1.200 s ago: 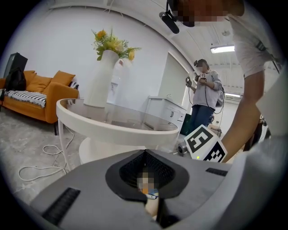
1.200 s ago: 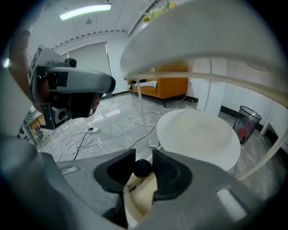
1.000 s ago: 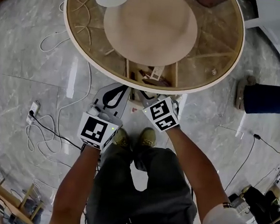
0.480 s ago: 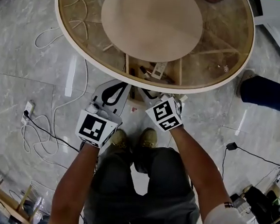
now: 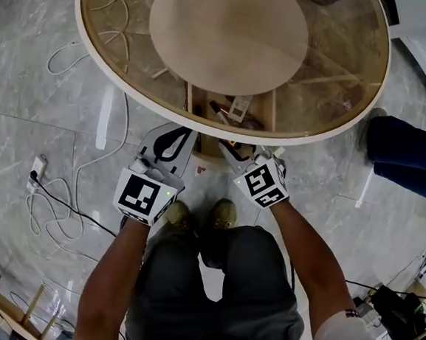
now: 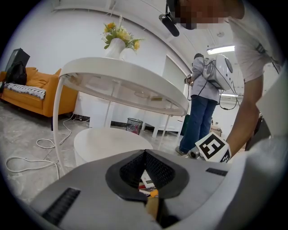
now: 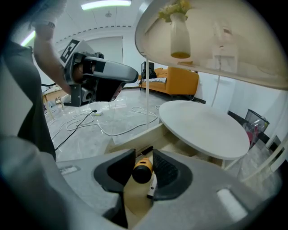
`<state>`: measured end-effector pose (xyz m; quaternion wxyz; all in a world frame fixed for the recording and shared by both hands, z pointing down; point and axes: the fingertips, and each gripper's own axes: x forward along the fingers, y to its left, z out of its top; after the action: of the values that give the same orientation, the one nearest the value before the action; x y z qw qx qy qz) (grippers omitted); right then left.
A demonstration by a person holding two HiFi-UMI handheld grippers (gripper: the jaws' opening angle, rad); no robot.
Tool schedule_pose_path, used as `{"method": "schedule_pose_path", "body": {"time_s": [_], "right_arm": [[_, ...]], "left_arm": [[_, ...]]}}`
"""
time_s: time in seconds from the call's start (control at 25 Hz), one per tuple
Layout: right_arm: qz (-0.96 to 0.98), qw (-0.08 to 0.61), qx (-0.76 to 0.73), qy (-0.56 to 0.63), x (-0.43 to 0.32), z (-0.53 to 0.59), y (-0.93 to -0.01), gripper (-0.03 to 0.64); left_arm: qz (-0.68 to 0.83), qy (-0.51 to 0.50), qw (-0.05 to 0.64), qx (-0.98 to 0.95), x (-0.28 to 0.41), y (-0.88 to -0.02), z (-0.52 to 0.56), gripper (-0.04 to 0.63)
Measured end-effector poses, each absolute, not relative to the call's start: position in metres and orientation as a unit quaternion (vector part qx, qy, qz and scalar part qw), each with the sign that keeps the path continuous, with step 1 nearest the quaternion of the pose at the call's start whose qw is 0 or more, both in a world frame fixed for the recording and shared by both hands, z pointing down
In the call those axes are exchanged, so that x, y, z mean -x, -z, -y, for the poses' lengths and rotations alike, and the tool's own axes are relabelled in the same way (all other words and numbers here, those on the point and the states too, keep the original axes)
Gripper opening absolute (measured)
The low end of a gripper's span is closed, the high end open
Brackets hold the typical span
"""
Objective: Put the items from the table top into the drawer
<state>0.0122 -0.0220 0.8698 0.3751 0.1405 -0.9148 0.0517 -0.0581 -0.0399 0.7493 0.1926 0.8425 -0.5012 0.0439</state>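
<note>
The open wooden drawer (image 5: 229, 114) under the round glass table's rim (image 5: 131, 92) holds several small items. My right gripper (image 5: 228, 149) hangs just in front of it, shut on a yellow-and-black tool (image 7: 143, 170). In the right gripper view the jaws (image 7: 143, 173) pinch that tool over the drawer (image 7: 135, 143), where a black pen (image 7: 143, 152) and a white marker (image 7: 152, 186) lie. My left gripper (image 5: 191, 132) sits beside it on the left. Its jaws (image 6: 145, 155) are shut and hold nothing, with drawer items visible past them.
A round wooden lower shelf (image 5: 225, 33) lies under the glass. A vase of flowers (image 6: 118, 42) stands on the table. Cables (image 5: 55, 196) trail over the marble floor at left. A person in blue trousers (image 5: 410, 157) stands at right. An orange sofa (image 6: 27, 90) and a waste bin (image 6: 133, 126) are beyond.
Both grippers have sunk lower in front of the drawer. The right gripper has also shifted right with the tool still in its jaws. The left gripper stays shut.
</note>
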Motion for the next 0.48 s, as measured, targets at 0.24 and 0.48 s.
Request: {"method": "schedule_pose_path", "body": {"time_s": [0.24, 0.48], "right_arm": [[0.897, 0.419, -0.127, -0.060, -0.040, 0.018, -0.900, 0.120], [0.856, 0.507, -0.081, -0.066, -0.032, 0.007, -0.929, 0.120]], "left_arm": [[0.496, -0.051, 0.200, -0.844, 0.057, -0.759, 0.036, 0.000], [0.495, -0.051, 0.203, -0.843, 0.051, -0.763, 0.036, 0.000]]}}
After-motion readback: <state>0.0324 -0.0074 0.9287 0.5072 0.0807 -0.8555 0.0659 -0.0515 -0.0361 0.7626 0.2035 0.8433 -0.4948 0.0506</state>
